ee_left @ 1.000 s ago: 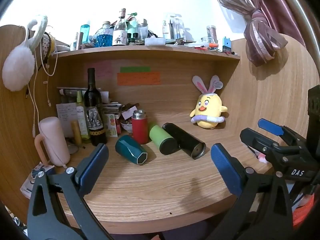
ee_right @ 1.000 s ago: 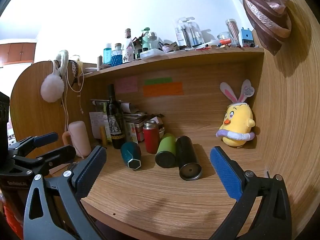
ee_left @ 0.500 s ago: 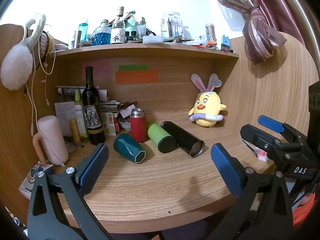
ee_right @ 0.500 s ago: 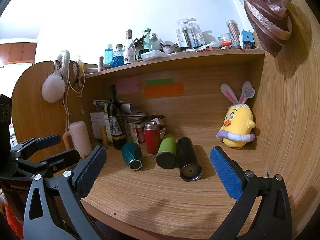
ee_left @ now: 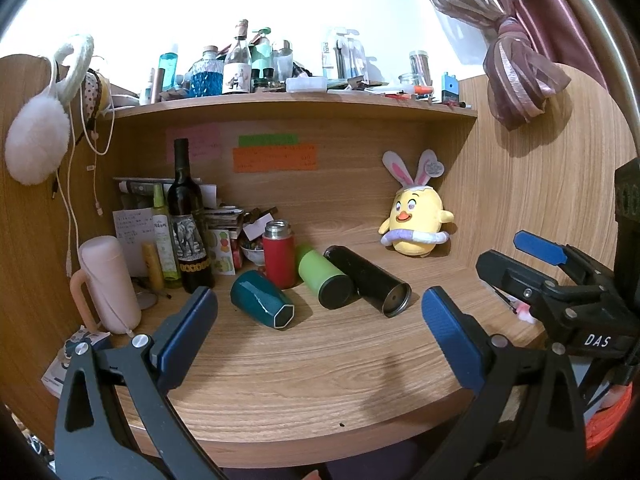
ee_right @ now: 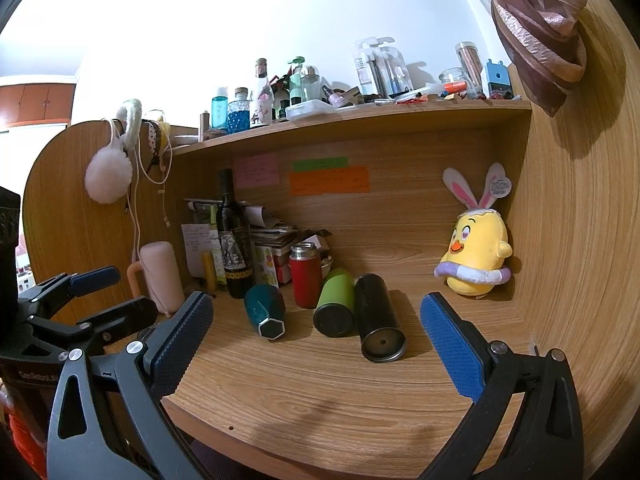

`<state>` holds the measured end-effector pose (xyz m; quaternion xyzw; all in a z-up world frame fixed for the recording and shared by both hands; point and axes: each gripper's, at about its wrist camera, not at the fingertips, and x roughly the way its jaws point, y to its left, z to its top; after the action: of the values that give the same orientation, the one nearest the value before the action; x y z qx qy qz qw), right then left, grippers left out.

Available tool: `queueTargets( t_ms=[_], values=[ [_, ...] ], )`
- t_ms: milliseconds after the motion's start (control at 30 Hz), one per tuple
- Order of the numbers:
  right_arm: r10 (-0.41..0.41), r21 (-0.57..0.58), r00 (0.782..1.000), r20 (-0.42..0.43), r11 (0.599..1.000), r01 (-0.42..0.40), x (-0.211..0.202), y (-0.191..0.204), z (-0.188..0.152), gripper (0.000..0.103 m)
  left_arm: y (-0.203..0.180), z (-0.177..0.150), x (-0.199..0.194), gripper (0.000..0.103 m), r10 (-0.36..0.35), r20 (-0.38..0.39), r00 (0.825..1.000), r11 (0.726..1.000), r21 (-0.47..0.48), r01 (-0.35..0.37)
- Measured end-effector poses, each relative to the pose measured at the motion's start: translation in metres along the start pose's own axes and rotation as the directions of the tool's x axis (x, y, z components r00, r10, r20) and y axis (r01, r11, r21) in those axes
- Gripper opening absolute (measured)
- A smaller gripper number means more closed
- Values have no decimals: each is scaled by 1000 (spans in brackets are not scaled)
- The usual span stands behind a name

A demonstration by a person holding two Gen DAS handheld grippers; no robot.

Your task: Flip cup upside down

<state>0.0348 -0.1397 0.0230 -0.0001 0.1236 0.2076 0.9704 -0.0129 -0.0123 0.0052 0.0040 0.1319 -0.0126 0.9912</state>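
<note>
Three cups lie on their sides on the wooden desk (ee_left: pixel 304 376): a teal faceted cup (ee_left: pixel 261 299) (ee_right: pixel 265 310), a green cup (ee_left: pixel 325 276) (ee_right: pixel 335 301) and a black cup (ee_left: pixel 367 280) (ee_right: pixel 378 318), bases towards me. A red flask (ee_left: pixel 279 254) (ee_right: pixel 305 276) stands upright behind them. My left gripper (ee_left: pixel 318 332) is open and empty, well short of the cups. My right gripper (ee_right: pixel 316 344) is open and empty, also short of them. Each gripper shows in the other's view, the right (ee_left: pixel 560 280) and the left (ee_right: pixel 76 300).
A pink mug (ee_left: pixel 109 284) stands at the left. A dark wine bottle (ee_left: pixel 188 224), small bottles and papers crowd the back left. A yellow plush chick (ee_left: pixel 416 218) sits back right. A shelf (ee_left: pixel 288 106) of bottles overhangs. Side walls close in left and right.
Both views have shifted slightly; the cups sit a little lower and nearer in the left wrist view. Nothing on the desk has moved. Both grippers stay open.
</note>
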Motion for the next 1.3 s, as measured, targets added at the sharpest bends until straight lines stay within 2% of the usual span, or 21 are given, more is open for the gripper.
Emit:
queueTargets(
  t_ms=[1100, 1300],
  values=[
    [1, -5, 1000, -2, 1000, -1, -2, 6, 1, 103, -2, -2, 2, 103, -3, -3, 1000, 1000, 8, 3],
    [-2, -5, 1000, -16, 1000, 2, 2, 6, -3, 103, -2, -6, 9, 103, -4, -23, 1000, 1000, 9, 4]
  ],
)
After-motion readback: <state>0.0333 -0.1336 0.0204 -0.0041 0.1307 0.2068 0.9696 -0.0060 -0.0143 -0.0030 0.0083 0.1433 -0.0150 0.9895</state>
